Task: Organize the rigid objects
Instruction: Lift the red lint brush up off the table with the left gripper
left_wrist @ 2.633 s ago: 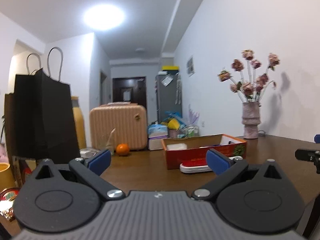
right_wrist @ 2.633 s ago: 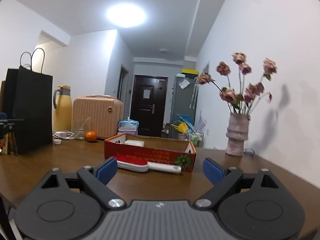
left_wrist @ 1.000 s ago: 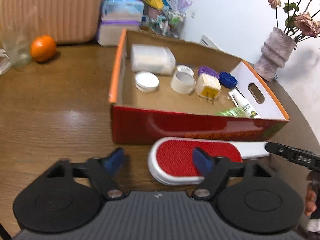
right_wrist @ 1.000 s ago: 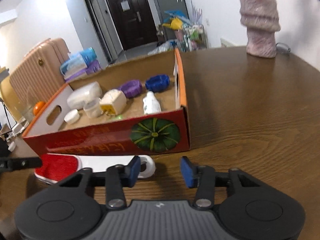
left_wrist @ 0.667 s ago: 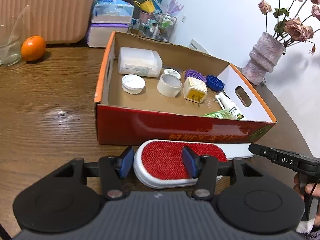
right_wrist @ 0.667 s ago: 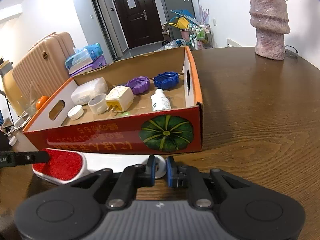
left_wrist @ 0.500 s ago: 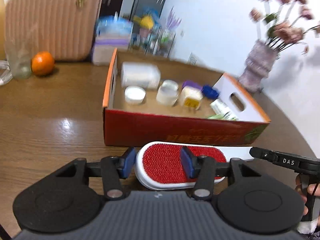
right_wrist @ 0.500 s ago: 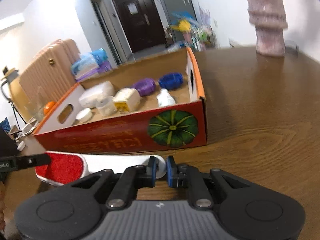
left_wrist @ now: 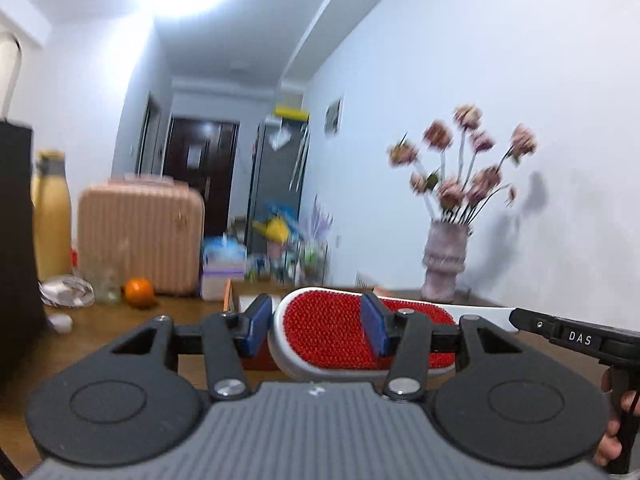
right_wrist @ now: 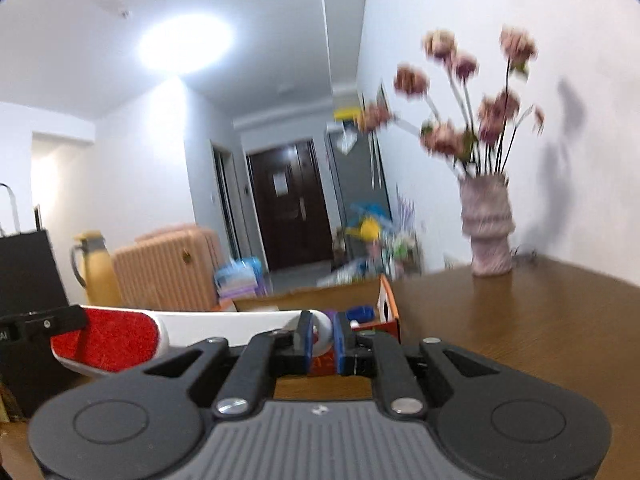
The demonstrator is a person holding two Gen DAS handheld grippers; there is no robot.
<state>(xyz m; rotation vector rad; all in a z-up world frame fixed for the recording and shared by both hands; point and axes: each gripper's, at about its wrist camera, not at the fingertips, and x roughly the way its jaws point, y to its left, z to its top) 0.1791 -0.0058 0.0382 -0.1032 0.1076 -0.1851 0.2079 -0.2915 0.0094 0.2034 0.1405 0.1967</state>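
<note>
A lint brush with a red bristle head (left_wrist: 332,332) and a long white handle (right_wrist: 232,322) hangs level in the air between both grippers. My left gripper (left_wrist: 318,328) is shut on the head, one blue pad on each side. My right gripper (right_wrist: 322,340) is shut on the looped end of the handle. Each gripper shows at the edge of the other's view: the right gripper (left_wrist: 572,336) and the left gripper (right_wrist: 40,326). Just behind the brush stands the red and orange cardboard box (right_wrist: 332,296), mostly hidden, with small items barely visible inside.
A vase of pink flowers (right_wrist: 486,232) stands at the back right of the brown table (right_wrist: 520,320). At the left are a black paper bag (left_wrist: 16,248), a yellow flask (left_wrist: 50,216), a glass, an orange (left_wrist: 139,292) and a beige suitcase (left_wrist: 140,236).
Both grippers closed on the brush, left on the head and right on the handle end, and raised it off the table. Both views swung up from looking into the box to level.
</note>
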